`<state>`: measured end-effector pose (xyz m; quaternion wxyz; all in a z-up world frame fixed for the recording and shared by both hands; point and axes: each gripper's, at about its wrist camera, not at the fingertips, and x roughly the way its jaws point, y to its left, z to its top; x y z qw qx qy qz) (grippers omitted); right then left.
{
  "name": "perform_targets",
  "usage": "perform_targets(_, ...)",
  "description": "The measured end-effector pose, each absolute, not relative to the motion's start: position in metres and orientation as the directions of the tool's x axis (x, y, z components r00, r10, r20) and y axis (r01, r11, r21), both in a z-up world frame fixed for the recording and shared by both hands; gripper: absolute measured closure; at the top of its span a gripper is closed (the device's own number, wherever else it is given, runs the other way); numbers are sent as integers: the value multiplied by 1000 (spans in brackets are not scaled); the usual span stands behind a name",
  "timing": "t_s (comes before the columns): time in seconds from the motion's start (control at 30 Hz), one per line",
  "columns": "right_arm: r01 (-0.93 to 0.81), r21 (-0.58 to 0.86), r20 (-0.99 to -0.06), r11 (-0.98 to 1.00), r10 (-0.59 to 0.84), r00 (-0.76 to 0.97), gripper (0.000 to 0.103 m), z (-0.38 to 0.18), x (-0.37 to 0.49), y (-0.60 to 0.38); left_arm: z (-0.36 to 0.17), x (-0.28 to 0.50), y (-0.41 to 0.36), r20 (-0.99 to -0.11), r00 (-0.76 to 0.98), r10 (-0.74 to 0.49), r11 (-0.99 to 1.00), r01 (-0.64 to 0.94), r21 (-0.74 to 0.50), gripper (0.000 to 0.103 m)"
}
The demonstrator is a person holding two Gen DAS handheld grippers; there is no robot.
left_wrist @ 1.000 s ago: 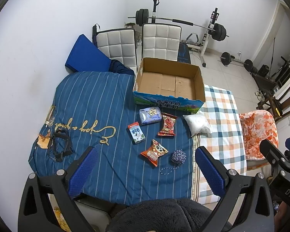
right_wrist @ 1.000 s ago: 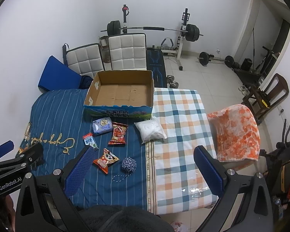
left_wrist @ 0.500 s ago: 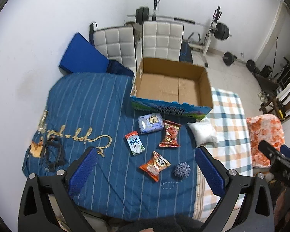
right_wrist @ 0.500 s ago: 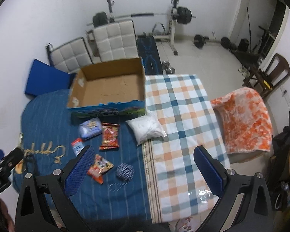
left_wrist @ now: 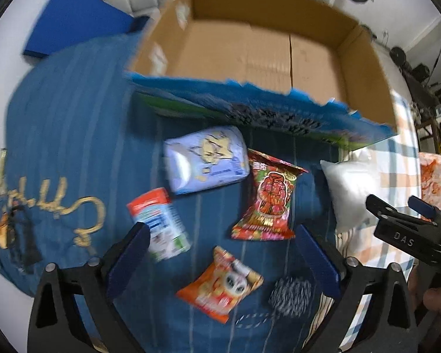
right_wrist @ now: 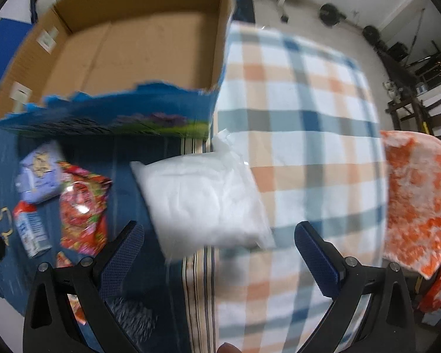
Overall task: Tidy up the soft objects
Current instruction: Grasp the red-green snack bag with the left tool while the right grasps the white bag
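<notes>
You are dropping both grippers closer to the bed: right gripper (right_wrist: pixel 217 259), jaws spread, is nearing the white bag (right_wrist: pixel 203 200); left gripper (left_wrist: pixel 220 259), spread too, is nearing the snack packets (left_wrist: pixel 220 285).

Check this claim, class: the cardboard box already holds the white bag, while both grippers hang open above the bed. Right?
Not quite. The cardboard box is empty; the white bag lies on the bed in front of it, as the right wrist view shows. Both the left gripper and the right gripper are open.
</notes>
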<state>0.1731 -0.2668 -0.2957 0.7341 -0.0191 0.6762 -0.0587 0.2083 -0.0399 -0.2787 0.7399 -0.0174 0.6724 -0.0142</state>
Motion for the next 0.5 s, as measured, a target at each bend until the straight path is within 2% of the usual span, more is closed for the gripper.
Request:
perform_targets(0.17,25,-51,-998,998,-50,-36,0,-349,197,-266,-320,226,-54,-998,32,-53,999,9,-53,5)
perform_targets(0.33,16,-65,-995,998,-64,-77,0,-364,209,-268,-345,231,-68,-997,-13,-75,997,25,-76,5)
perform_targets(0.4,15,-50,-995,999,-48,-87,2,-365,210,-273,-353,233,-74,-996,-30,-84,996,28,-85,5)
perform_targets(0.5,48,-7,-994,999,-1,-112,12,-362,206,-287,-366,236,-84,-995,-46,-86,996,34,-88,6)
